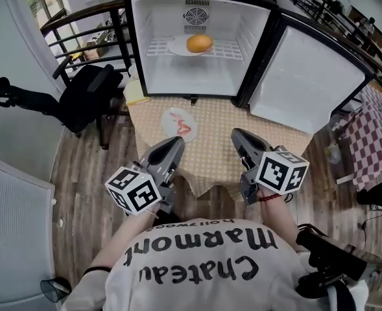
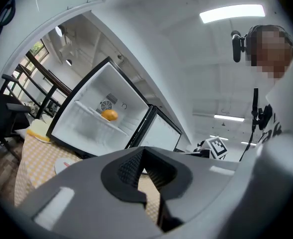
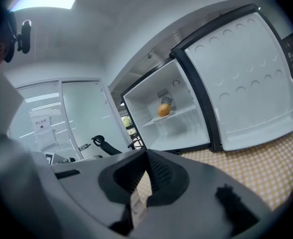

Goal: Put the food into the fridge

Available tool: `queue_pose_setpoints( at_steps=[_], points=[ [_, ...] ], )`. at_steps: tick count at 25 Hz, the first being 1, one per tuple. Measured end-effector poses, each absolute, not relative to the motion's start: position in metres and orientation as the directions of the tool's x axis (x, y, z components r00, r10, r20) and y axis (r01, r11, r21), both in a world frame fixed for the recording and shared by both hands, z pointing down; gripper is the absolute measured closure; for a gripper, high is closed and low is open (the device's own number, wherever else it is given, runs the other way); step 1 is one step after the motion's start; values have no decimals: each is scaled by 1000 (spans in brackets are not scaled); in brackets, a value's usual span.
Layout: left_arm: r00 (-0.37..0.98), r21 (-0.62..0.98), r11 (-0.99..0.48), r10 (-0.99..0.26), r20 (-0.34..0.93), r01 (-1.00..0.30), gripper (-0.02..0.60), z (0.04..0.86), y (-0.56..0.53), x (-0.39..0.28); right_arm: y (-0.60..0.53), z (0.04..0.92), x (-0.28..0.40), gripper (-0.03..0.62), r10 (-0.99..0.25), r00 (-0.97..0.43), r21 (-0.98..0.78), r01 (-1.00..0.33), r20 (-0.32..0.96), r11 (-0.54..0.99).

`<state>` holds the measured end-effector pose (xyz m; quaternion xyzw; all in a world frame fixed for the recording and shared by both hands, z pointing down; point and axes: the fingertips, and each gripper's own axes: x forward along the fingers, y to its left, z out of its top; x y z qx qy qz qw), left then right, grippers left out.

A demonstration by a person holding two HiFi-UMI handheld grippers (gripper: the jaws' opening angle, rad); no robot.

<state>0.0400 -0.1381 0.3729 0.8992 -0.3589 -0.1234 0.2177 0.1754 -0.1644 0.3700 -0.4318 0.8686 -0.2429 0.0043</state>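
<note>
- Round orange food (image 1: pixel 199 43) sits on a white plate (image 1: pixel 178 46) on the open white fridge's (image 1: pixel 242 57) wire shelf, upper centre.
- Small white plate (image 1: pixel 168 116) with something red (image 1: pixel 184 128) is on the checked tablecloth (image 1: pixel 210 151), frame centre.
- Left gripper (image 1: pixel 173 142) and right gripper (image 1: pixel 240 136): jaws together, empty, lower centre.
- The red food is probably light and the plate rigid and slick, so grip the rim and keep it level.

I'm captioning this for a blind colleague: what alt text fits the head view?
An open fridge holds a round orange food on a white plate on its shelf, its door swung right. On a checked tablecloth lies a small plate; the left gripper and right gripper hang shut and empty.
</note>
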Motion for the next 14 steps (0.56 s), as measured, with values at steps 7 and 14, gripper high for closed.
queue_pose_setpoints(
  at_steps=[7, 14],
  points=[
    [724, 473, -655, -688, -52, -589, 580, 351, -101, 43, -135, 339, 167, 580, -749, -632, -361, -757, 196, 545],
    [722, 459, -650, -691, -25, -605, 580, 382, -92, 42, -133, 370, 161, 580, -734, -656, -392, -731, 177, 559]
  ],
)
